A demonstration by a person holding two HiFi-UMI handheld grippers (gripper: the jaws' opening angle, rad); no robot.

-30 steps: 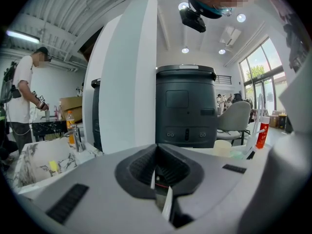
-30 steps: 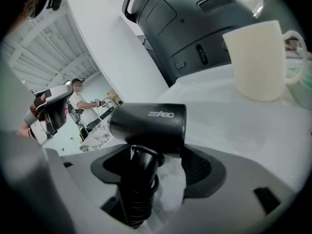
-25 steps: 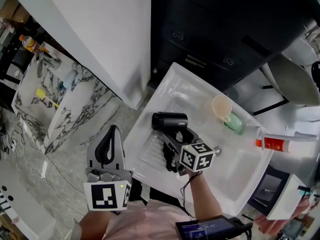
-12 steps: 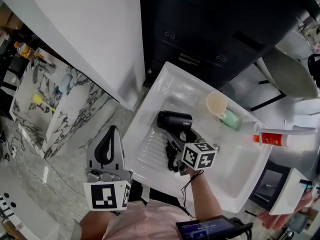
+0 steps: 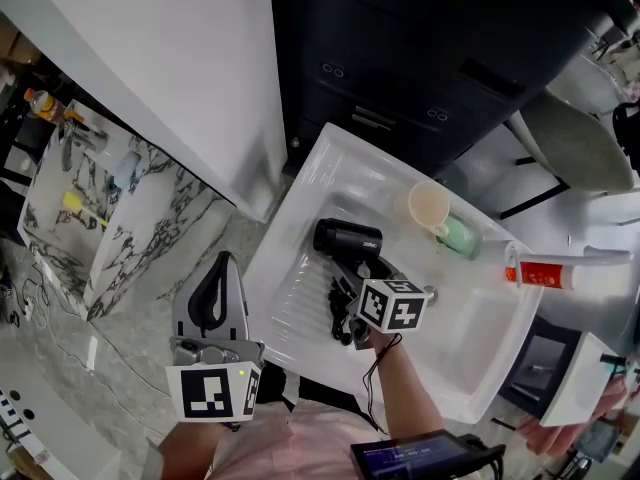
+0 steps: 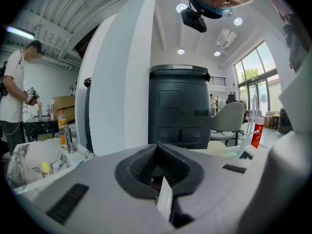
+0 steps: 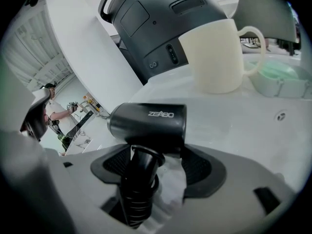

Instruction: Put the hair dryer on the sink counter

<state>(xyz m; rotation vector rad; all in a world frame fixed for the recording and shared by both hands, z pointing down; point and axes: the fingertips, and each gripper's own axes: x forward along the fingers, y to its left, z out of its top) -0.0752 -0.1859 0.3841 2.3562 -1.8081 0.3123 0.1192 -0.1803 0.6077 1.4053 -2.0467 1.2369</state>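
Observation:
A black hair dryer (image 5: pixel 347 238) is over the ribbed left part of the white sink counter (image 5: pixel 318 173). My right gripper (image 5: pixel 362 271) is shut on its handle, and its barrel (image 7: pixel 148 123) points sideways past the jaws. Whether the dryer touches the surface I cannot tell. The dryer's black cord (image 5: pixel 340 313) is bunched under the gripper. My left gripper (image 5: pixel 221 268) hangs off the counter's left side, its jaws shut together (image 6: pixel 156 147) with nothing in them.
A cream mug (image 5: pixel 430 208) and a green soap dish (image 5: pixel 463 239) stand just right of the dryer. A red tube (image 5: pixel 540 273) lies at the counter's right edge. Behind are a dark cabinet (image 5: pixel 420 48) and a white pillar (image 5: pixel 180 78); a marble counter (image 5: pixel 110 218) is at left.
The right gripper has carried the hair dryer a little toward the mug. The left gripper has stayed where it was.

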